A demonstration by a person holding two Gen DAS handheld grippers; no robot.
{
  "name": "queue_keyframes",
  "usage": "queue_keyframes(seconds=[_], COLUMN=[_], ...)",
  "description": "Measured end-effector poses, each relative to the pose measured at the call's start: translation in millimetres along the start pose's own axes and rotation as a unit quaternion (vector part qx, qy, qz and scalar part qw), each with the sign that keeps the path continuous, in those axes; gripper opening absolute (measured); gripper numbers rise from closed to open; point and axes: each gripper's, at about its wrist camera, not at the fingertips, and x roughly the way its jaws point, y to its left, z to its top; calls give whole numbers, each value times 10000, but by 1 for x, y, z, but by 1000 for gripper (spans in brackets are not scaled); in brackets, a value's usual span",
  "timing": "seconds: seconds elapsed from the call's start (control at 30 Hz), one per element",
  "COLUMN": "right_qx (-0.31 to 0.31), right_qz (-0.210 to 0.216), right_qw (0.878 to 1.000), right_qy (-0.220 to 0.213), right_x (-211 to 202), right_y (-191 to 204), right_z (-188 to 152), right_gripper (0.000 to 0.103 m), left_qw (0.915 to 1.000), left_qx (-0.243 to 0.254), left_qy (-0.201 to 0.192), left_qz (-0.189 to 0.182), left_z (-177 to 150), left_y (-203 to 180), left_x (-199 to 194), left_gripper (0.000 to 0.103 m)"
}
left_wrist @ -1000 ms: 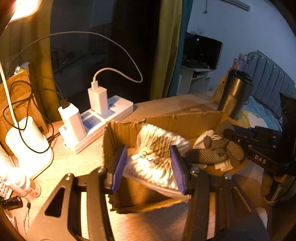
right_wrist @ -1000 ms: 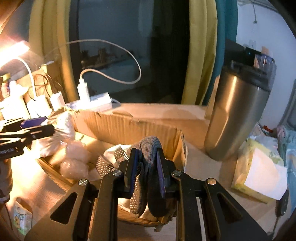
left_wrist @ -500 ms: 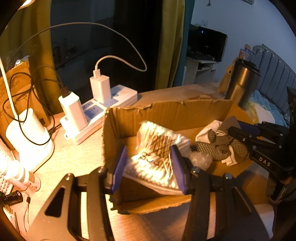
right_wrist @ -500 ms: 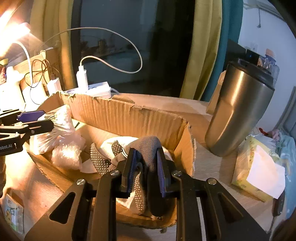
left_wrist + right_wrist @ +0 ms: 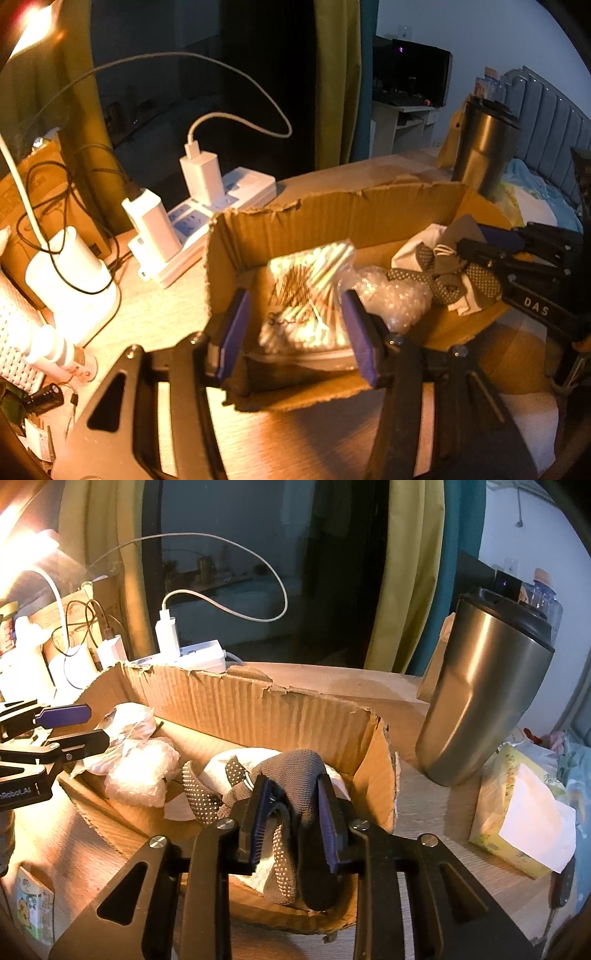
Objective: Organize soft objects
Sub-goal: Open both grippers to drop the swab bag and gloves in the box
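Note:
A torn cardboard box (image 5: 332,214) (image 5: 258,705) stands on the wooden table. Inside its left end lies a clear bag of cotton swabs (image 5: 306,295), between the purple pads of my left gripper (image 5: 295,332). Those jaws are opening, and a gap shows beside the left pad. A wad of bubble wrap (image 5: 391,295) (image 5: 140,771) lies beside the bag. At the right end a grey dotted glove (image 5: 306,771) (image 5: 447,288) drapes over white cloth (image 5: 229,771). It sits between the jaws of my right gripper (image 5: 293,819), which are opening and loosening off it.
A white power strip (image 5: 221,199) with chargers and looping cables lies behind the box on the left. A white lamp base (image 5: 70,280) stands further left. A steel tumbler (image 5: 487,690) and a tissue pack (image 5: 524,819) stand to the box's right.
Both grippers' jaws have widened. The swab bag and the glove have sunk lower into the box. Neither hand has shifted much.

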Motion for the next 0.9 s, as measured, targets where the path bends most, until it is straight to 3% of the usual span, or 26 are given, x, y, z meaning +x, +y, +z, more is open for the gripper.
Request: queue_keyframes(seconds=[0.07, 0.2, 0.53, 0.9], right_qx=[23, -53, 115, 285], right_qz=[132, 321, 448, 427], right_qw=[9999, 9995, 9988, 9970], right_qy=[-8, -31, -158, -585], right_x=[-1, -4, -22, -71], right_y=[0, 7, 9, 11], right_z=[0, -1, -5, -7], right_gripper=[41, 66, 70, 70], left_qw=[10000, 9998, 9992, 9970], left_qx=[8, -35, -52, -105], left_qy=[-58, -177, -392, -749], left_qz=[-3, -48, -27, -155], left_z=[-1, -2, -3, -7], left_y=[0, 0, -2, -9], left_x=[-7, -22, -55, -101], left_gripper=[67, 68, 68, 69])
